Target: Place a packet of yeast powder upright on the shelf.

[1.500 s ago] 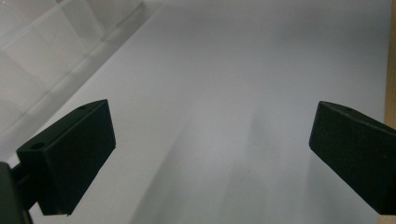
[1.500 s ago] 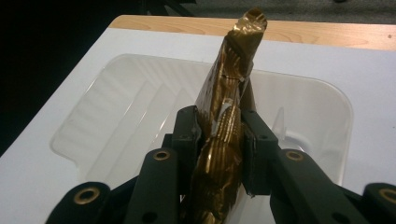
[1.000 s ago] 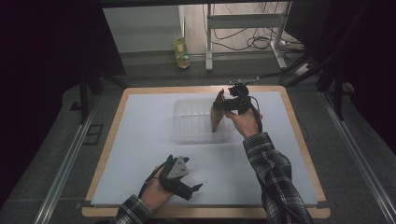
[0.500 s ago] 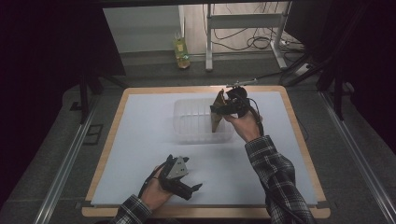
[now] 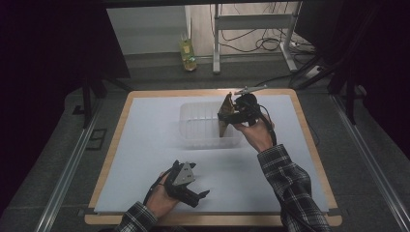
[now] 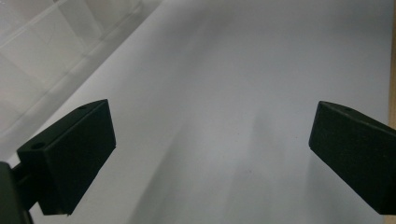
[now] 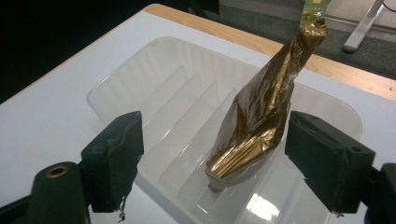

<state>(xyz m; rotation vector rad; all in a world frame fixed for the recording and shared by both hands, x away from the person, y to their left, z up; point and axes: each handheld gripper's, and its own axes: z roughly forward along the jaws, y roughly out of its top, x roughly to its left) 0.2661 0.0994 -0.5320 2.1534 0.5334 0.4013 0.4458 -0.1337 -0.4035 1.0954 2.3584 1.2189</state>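
A gold foil packet [image 5: 224,116] [image 7: 257,121] stands tilted with its lower end in a slot of the clear ribbed plastic tray [image 5: 198,128] [image 7: 121,79] at the table's middle back. My right gripper [image 5: 231,116] [image 7: 215,135] straddles the packet. Its jaws have just been opening, and the left pad [image 7: 116,154] now stands well off the foil. The right pad [image 7: 322,158] is close beside the foil. My left gripper [image 5: 199,182] [image 6: 210,140] rests near the front edge, open, with bare white table between its jaws.
The white sheet [image 5: 145,145] covers a wooden table [image 5: 309,145]. Beyond the far edge, a bottle of yellow liquid [image 5: 187,53], metal stand legs [image 5: 216,43] and cables [image 5: 270,43] are on the floor. Metal rails run along both sides.
The right gripper's jaws have spread apart around the gold packet, which stays upright in the tray. The left hand has not moved.
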